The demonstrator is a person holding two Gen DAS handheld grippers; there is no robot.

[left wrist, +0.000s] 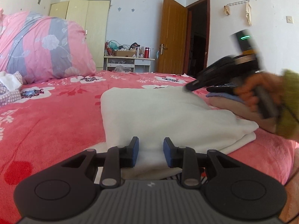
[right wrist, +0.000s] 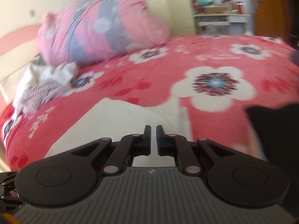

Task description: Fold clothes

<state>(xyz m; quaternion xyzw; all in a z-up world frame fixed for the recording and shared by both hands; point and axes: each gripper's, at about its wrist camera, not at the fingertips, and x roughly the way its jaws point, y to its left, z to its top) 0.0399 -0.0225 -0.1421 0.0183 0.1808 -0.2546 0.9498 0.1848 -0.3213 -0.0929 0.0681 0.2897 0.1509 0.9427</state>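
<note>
A white folded garment (left wrist: 168, 112) lies on the red floral bed sheet (left wrist: 56, 121). My left gripper (left wrist: 151, 141) is at the garment's near edge. White cloth fills the narrow gap between its blue pads (left wrist: 135, 149), and they pinch it. My right gripper (left wrist: 188, 88), blurred and held by a hand (left wrist: 256, 93) in a green sleeve, hovers over the garment's far right corner. In the right wrist view the right gripper (right wrist: 153, 128) is shut with nothing between its fingers, and the white garment (right wrist: 121, 121) lies just below it.
A stack of folded clothes (left wrist: 224, 97), black on top (right wrist: 271, 130), sits to the right of the white garment. A pink and grey quilt (left wrist: 46, 46) and a crumpled pile of clothes (right wrist: 46, 85) lie at the bed's left. A wardrobe (left wrist: 87, 28), low cabinet and open door stand behind.
</note>
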